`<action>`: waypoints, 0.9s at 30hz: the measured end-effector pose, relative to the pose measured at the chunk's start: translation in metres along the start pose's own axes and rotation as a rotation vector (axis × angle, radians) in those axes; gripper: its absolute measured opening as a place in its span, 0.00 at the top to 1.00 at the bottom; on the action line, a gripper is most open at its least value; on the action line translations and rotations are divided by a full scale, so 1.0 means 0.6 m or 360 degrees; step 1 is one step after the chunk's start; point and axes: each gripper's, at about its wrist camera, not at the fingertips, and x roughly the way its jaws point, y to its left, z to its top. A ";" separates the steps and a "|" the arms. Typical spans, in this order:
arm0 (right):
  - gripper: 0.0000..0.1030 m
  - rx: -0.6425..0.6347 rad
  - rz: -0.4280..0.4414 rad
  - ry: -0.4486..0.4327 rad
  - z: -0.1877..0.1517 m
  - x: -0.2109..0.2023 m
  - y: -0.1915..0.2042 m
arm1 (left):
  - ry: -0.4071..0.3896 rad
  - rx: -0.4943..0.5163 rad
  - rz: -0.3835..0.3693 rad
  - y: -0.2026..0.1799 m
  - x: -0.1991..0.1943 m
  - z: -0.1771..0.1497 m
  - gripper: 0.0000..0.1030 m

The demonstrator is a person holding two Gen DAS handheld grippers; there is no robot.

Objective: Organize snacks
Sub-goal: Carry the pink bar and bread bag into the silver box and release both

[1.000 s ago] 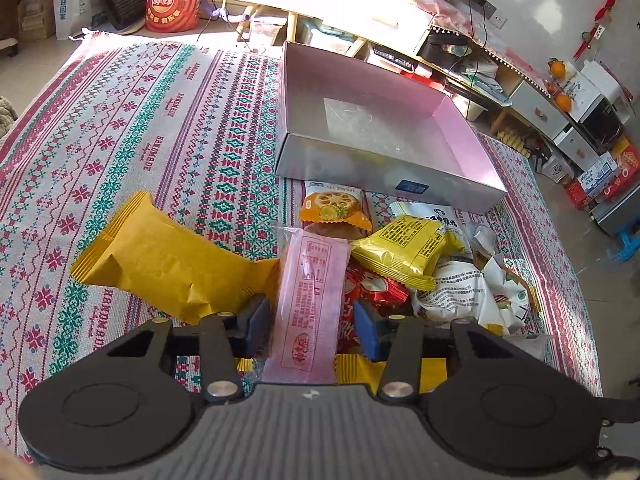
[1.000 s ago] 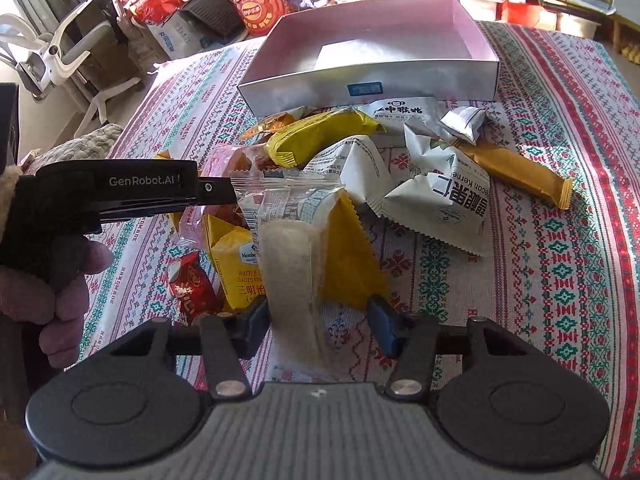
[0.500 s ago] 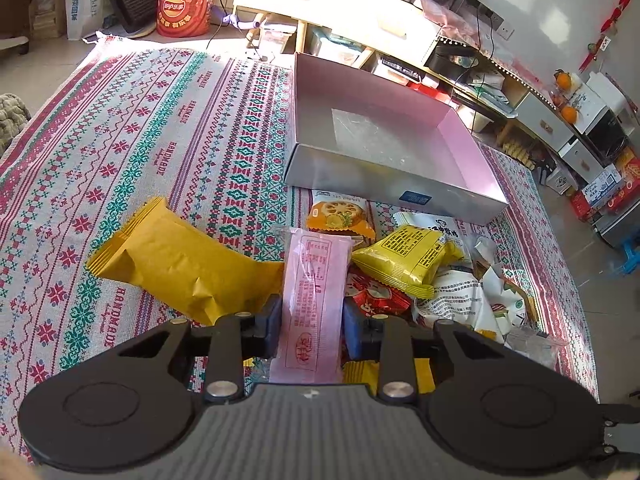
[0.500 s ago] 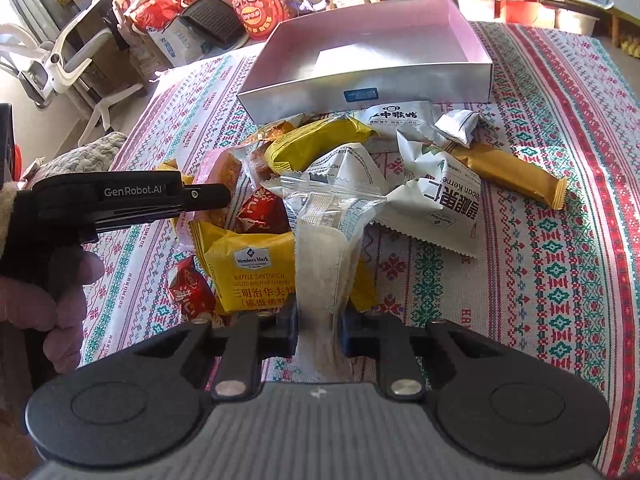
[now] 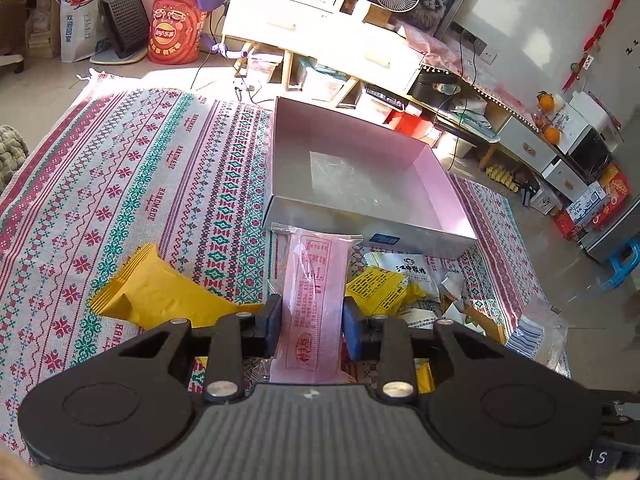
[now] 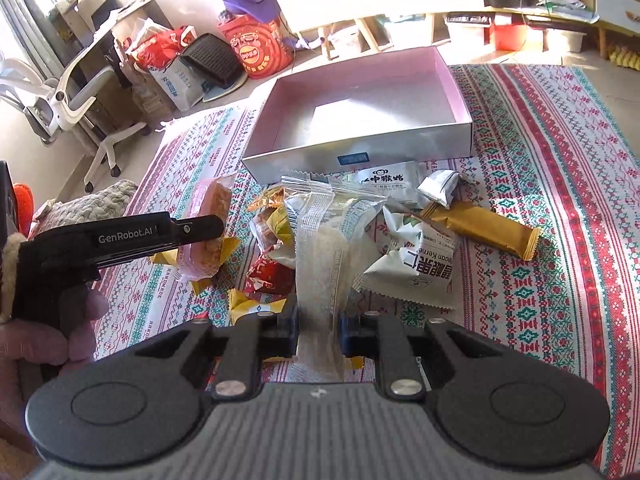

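My left gripper (image 5: 312, 322) is shut on a pink snack packet (image 5: 316, 280) and holds it up, pointing at the empty pink-lined box (image 5: 360, 172). My right gripper (image 6: 318, 326) is shut on a clear packet with a white bar (image 6: 324, 248), lifted over the snack pile. The box (image 6: 360, 108) lies beyond the pile. The left gripper with its pink packet (image 6: 208, 232) also shows at the left of the right wrist view.
Loose snacks lie on the patterned cloth (image 5: 120, 184): a large yellow bag (image 5: 160, 300), a yellow packet (image 5: 380, 288), white packets (image 6: 416, 264), an orange bar (image 6: 484, 228), red wrappers (image 6: 268, 276). Furniture and bags stand beyond the cloth.
Both grippers have closed on their packets and lifted them. The left one has risen and moved toward the box; the right one has lifted the clear packet off the pile.
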 end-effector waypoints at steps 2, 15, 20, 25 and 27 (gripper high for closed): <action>0.84 0.0032 -0.0006 -0.0029 0.015 -0.001 -0.004 | -0.0017 -0.0010 -0.0005 -0.005 -0.001 0.008 0.64; 0.84 0.0103 -0.0123 -0.0096 0.136 0.038 -0.026 | -0.0049 0.0073 0.0037 -0.066 0.038 0.103 0.64; 0.84 0.0107 -0.0136 -0.0108 0.182 0.061 -0.041 | -0.0081 0.0155 0.0079 -0.077 0.072 0.129 0.64; 0.84 0.0077 -0.0112 -0.0244 0.191 0.081 -0.078 | -0.0129 0.0029 -0.0011 -0.049 0.110 0.120 0.64; 0.84 0.0106 -0.0114 -0.0240 0.200 0.092 -0.095 | -0.0126 -0.0031 -0.0035 -0.041 0.121 0.124 0.64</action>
